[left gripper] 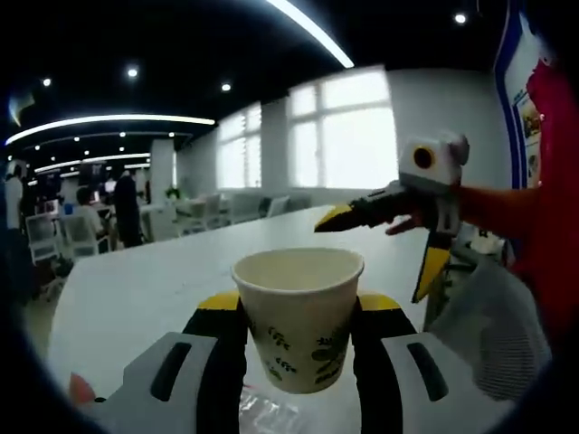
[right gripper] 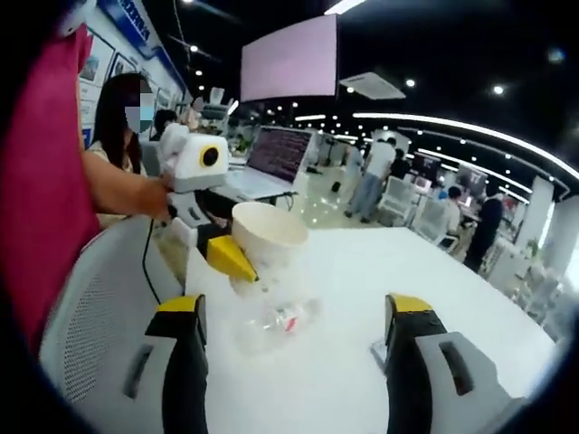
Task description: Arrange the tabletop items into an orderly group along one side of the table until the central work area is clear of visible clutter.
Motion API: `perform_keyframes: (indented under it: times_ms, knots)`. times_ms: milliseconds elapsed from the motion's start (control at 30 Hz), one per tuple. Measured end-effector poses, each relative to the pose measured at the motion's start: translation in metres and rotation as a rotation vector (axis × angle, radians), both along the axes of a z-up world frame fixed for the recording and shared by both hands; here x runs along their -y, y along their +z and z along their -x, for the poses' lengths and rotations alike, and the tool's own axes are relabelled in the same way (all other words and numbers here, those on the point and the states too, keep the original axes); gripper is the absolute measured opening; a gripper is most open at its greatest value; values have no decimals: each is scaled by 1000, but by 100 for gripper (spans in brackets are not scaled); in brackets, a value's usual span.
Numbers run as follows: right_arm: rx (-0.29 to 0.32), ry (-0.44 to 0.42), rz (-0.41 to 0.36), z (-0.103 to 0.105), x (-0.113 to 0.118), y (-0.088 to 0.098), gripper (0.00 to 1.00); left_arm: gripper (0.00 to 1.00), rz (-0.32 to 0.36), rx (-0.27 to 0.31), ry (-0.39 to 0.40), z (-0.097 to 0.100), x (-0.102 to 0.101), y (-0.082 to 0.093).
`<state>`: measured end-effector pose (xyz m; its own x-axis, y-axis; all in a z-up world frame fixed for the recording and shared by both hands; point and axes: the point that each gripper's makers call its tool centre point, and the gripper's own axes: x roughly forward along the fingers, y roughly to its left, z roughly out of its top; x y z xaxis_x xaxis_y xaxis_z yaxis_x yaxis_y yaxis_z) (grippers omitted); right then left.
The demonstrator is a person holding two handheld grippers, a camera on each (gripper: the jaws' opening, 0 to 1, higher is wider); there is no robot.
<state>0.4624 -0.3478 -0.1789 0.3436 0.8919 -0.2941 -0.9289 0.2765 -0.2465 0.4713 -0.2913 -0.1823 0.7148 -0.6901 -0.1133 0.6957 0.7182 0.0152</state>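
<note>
Cream paper cup (left gripper: 301, 312) with dark print sits clamped between left gripper (left gripper: 298, 312) fingers; right's spread wide.

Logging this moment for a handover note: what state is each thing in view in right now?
paper cup: upright, empty as far as its mouth shows, held between the left gripper's jaws.
left gripper: shut on the paper cup.
right gripper: open, holding nothing.
clear plastic bottle: lying on its side on the white table.
laptop: open, screen lit.
</note>
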Motion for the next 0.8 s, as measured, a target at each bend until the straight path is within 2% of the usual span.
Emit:
perform_keyframes:
  times_ms: [233, 500, 800]
  knots:
    - [-10, -52, -32, -4, 0, -4, 83, 43, -4, 0, 20, -4, -2, -2]
    - [-17, -103, -29, -13, 5, -13, 83, 43, -5, -18, 83, -23, -11, -6]
    - [-36, -127, -57, -23, 5, -16, 83, 43, 13, 13, 129, -49, -13, -1]
